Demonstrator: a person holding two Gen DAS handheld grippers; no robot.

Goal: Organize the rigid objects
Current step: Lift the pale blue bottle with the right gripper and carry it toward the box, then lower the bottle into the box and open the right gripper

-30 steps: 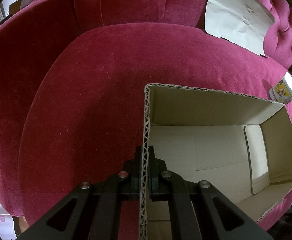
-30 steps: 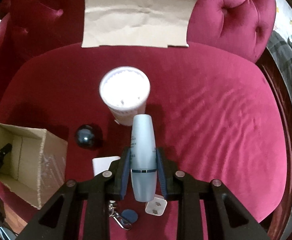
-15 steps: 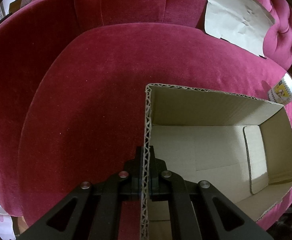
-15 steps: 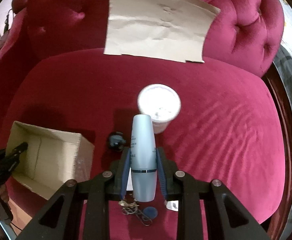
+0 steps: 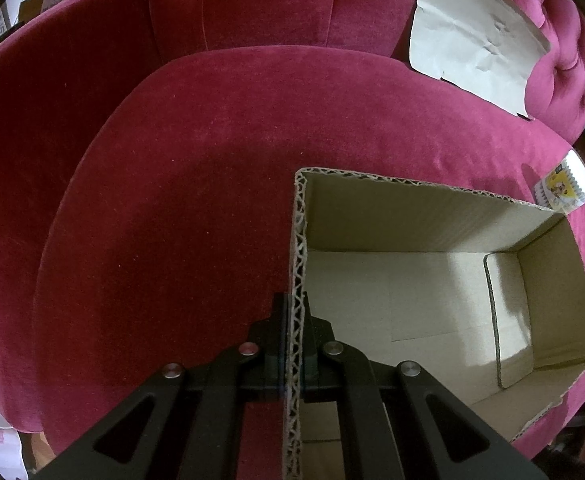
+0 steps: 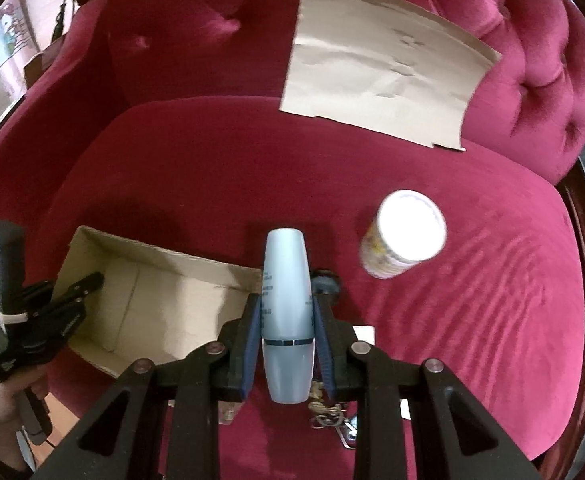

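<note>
Right wrist view shows the right gripper (image 6: 287,340) pinching a pale blue bottle (image 6: 286,312) across its body, the jaws pressed on both sides, the bottle pointing forward and held clear above the red sofa seat (image 6: 472,320). The open cardboard box (image 6: 148,300) lies just to the left and below, its near right corner almost under the bottle. In the left wrist view, the left gripper (image 5: 295,344) has its jaws pressed together on the box's left wall (image 5: 298,280), steadying it; the box interior looks empty. A white-lidded cup (image 6: 402,236) stands on the seat to the right, a dark round object (image 6: 328,282) peeks from behind the bottle, and a bunch of keys (image 6: 328,416) lies below the jaws. A flat cardboard sheet (image 6: 384,68) leans on the backrest. The step in hand seems to be carrying the bottle to the box. Next, the bottle likely needs to go further left until over the opening, then lower before release, while the left grip keeps the light box from sliding on the velvet.
</note>
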